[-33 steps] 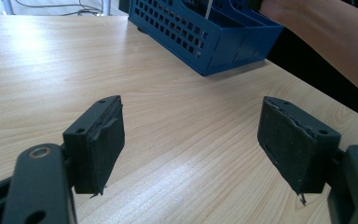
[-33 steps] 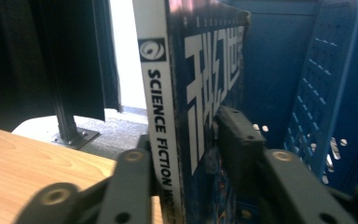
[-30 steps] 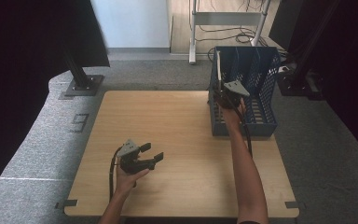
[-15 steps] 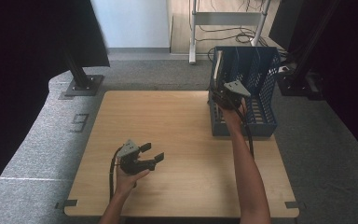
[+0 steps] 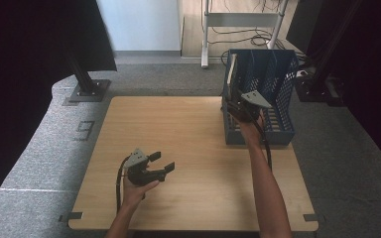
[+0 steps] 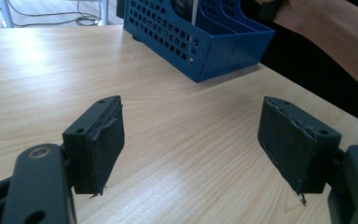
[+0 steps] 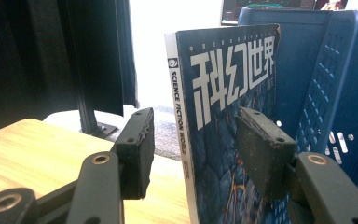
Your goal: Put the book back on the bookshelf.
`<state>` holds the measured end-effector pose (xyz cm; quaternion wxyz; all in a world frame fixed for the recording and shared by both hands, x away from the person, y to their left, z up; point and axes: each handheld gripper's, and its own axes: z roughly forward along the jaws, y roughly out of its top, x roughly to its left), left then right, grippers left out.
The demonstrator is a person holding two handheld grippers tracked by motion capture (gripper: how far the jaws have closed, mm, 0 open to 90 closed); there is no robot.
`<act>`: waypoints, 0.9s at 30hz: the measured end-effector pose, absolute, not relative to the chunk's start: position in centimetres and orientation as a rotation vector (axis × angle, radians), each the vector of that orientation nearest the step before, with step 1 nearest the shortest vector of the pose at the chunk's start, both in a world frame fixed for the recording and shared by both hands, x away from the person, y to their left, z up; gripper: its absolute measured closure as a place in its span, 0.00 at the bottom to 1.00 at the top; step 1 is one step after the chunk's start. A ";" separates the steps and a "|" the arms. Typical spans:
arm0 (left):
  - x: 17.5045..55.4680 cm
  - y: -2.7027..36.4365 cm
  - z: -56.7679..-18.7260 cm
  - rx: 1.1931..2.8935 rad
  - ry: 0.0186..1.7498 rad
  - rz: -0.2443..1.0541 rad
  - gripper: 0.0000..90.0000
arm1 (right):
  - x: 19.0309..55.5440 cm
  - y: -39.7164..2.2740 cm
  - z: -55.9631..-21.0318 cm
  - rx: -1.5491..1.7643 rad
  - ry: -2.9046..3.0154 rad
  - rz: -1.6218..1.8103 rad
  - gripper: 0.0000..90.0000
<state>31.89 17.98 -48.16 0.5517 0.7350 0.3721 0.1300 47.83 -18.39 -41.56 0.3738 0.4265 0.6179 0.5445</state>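
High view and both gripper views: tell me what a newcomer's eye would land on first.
First, the blue file rack at the far right edge of the wooden table, with a magazine standing upright in it, white characters on its dark cover. The right gripper has just been opening, its jaws either side of the magazine's spine edge, pads apart from it. The left gripper rests open near the front left.

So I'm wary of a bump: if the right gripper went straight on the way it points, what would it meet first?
Probably the magazine: it stands upright in the blue rack, between the open jaws of the right gripper, which have just been opening.
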 end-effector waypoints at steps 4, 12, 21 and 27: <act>31.9 18.1 -48.1 1.738 0.886 0.310 0.25 | 47.1 -18.8 -41.5 1.100 1.594 1.415 0.51; 32.0 18.1 -48.3 1.751 0.898 0.319 0.25 | 45.3 -19.3 -41.7 1.093 1.616 1.430 0.50; 32.2 17.6 -49.0 1.799 0.914 0.349 0.25 | 42.7 -19.4 -42.3 1.061 1.630 1.468 0.52; 32.4 17.5 -49.4 1.811 0.924 0.340 0.25 | 41.1 -19.4 -43.0 1.044 1.656 1.492 0.51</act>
